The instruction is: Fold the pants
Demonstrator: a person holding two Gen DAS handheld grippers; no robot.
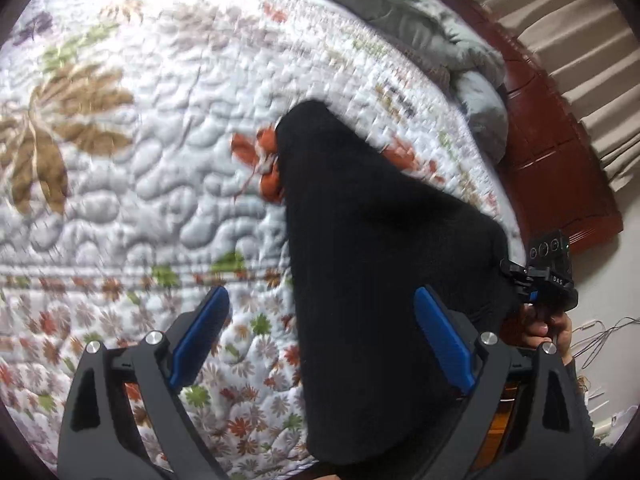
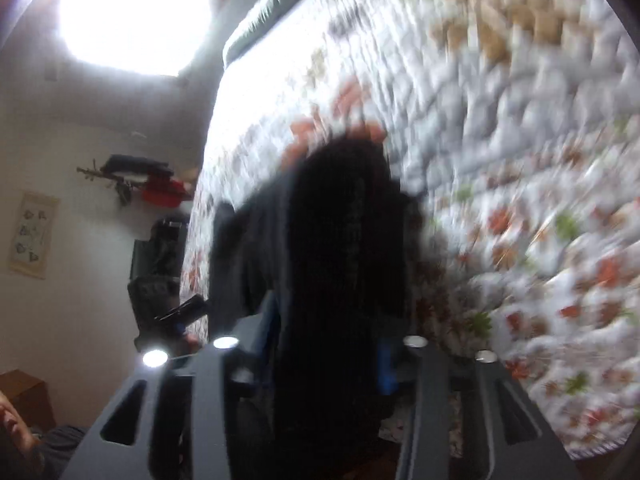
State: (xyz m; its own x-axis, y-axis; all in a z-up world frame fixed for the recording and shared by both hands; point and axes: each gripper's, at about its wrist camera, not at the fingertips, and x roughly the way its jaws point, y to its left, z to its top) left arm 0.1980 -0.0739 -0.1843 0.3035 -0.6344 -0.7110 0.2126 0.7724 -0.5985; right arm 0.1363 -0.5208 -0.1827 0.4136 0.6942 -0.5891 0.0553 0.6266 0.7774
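One left hand-held gripper (image 1: 320, 294) gapes around black pants (image 1: 360, 220); the right hand-held gripper (image 2: 328, 320), lettered "DAS", straddles them, grip unclear.

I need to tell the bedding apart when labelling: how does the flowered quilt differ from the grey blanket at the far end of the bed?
The flowered quilt is white with orange, brown and green leaf prints; the grey blanket is plain. The quilt lies spread flat with stitched puckers; the blanket is bunched in a rumpled heap. The black pants lie on the quilt, none on the blanket. Both lie on the same bed.
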